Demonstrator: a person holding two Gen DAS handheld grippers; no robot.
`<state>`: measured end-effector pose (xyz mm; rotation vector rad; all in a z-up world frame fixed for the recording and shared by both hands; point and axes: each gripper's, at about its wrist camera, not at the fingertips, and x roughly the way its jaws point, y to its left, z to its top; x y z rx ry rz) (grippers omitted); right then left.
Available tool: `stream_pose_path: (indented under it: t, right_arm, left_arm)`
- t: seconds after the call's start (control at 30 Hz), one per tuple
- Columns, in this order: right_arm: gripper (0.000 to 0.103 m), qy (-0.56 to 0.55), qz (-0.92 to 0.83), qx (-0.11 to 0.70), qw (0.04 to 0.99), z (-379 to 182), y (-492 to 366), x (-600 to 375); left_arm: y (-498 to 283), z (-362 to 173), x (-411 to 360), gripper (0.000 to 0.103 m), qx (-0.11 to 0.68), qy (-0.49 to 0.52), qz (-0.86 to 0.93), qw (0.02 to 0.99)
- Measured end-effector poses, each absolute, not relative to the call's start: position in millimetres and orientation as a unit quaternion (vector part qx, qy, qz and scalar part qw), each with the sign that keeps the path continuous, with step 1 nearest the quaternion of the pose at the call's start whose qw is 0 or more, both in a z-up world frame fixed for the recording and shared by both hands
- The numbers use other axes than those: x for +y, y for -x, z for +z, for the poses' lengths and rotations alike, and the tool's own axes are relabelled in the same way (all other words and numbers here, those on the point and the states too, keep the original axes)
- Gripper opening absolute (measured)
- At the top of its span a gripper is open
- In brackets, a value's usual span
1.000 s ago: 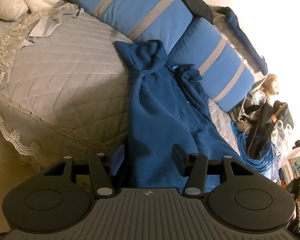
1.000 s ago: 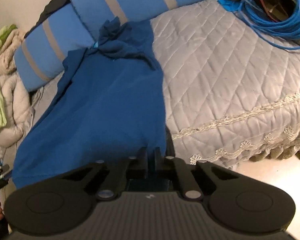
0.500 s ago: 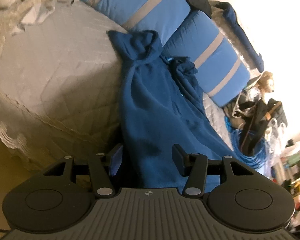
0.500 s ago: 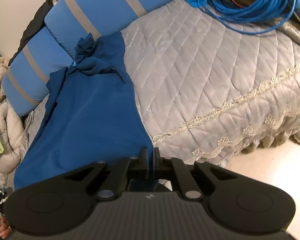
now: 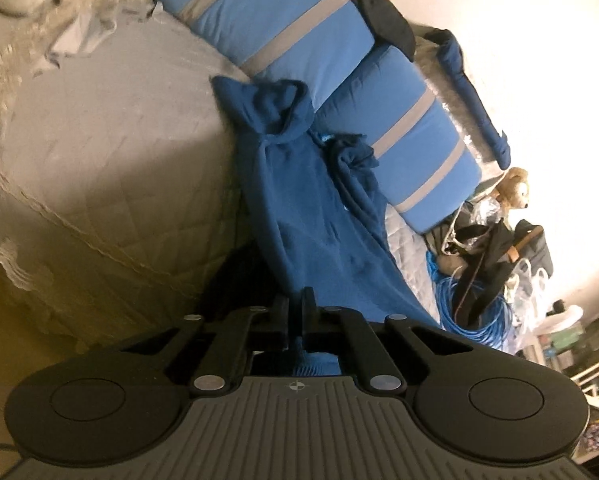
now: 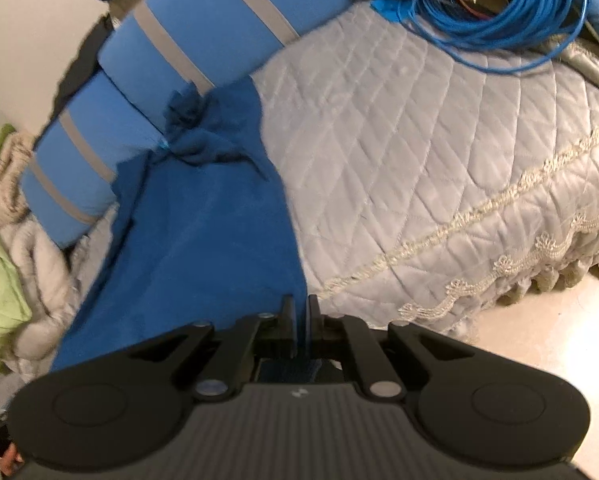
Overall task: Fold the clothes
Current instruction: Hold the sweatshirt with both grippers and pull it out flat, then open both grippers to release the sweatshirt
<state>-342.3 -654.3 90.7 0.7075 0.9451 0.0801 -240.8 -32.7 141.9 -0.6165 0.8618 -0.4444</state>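
— What lies ahead of the tongs?
— A bed under a grey quilted bedspread (image 6: 439,152) with lace trim, and blue bolsters with grey stripes (image 5: 283,28) against a pale wall (image 5: 539,60).
— And off to the side?
— A coil of blue cable (image 6: 511,8), a plush toy (image 5: 513,190), and pale floor (image 6: 539,340), brightly lit.

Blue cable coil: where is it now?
Right wrist view, top right: the blue cable coil lies at the far edge of the grey quilt, right of the striped blue cushions.

Quilted bedspread (image 6: 439,152), striped cushions (image 5: 283,24), blue cable (image 6: 499,12)
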Motion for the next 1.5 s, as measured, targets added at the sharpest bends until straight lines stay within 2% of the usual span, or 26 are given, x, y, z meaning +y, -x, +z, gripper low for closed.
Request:
stream_pose_path:
  t: [0.13,0.23,0.33,0.37,0.4,0.43,0.47,0.5,0.53,0.57,0.67,0.87,1.17,1.5]
  right_arm:
    - [0.003,-0.342,0.041,0.428,0.836,121,359,-656]
    - [0.003,-0.335,0.041,0.436,0.834,126,366,-654]
    - [0.004,-0.317,0.039,0.462,0.827,112,363,-646]
    - [0.007,-0.314,0.038,0.471,0.823,105,360,-644]
    - [0.012,-0.315,0.037,0.474,0.821,101,358,-643]
    - [0.019,-0.311,0.036,0.471,0.825,100,358,-643]
    - [0.046,-0.300,0.033,0.463,0.833,103,358,-641]
    - [0.057,-0.289,0.031,0.453,0.843,106,357,-640]
    - [0.080,-0.277,0.028,0.440,0.854,112,357,-639]
    - [0.094,-0.265,0.027,0.426,0.865,118,357,-638]
    - [0.099,-0.233,0.033,0.395,0.888,137,353,-635]
    - [0.103,-0.194,0.028,0.354,0.915,174,333,-636]
    - [0.103,-0.164,0.010,0.291,0.942,237,306,-644]
    - [0.103,-0.153,0.006,0.223,0.963,312,285,-652]
  left_arm:
    - [250,156,-35,0.005,0.414,0.269,-0.198,0.847]
    - [245,145,-36,0.006,0.434,0.256,-0.181,0.845]
    - [234,122,-38,0.010,0.465,0.260,-0.158,0.831]
    - [233,119,-38,0.015,0.468,0.258,-0.150,0.832]
    - [232,118,-39,0.021,0.465,0.252,-0.146,0.836]
    - [232,119,-38,0.032,0.460,0.246,-0.141,0.841]
    - [232,124,-37,0.040,0.450,0.240,-0.134,0.850]
    - [233,131,-35,0.042,0.433,0.234,-0.126,0.861]
    - [234,138,-34,0.047,0.416,0.229,-0.119,0.872]
    - [236,147,-34,0.052,0.397,0.223,-0.115,0.883]
    - [237,175,-34,0.063,0.342,0.199,-0.107,0.912]
    - [238,227,-47,0.072,0.258,0.128,-0.096,0.953]
    - [231,284,-68,0.074,0.211,0.091,-0.130,0.964]
    - [230,354,-88,0.075,0.185,0.102,-0.208,0.955]
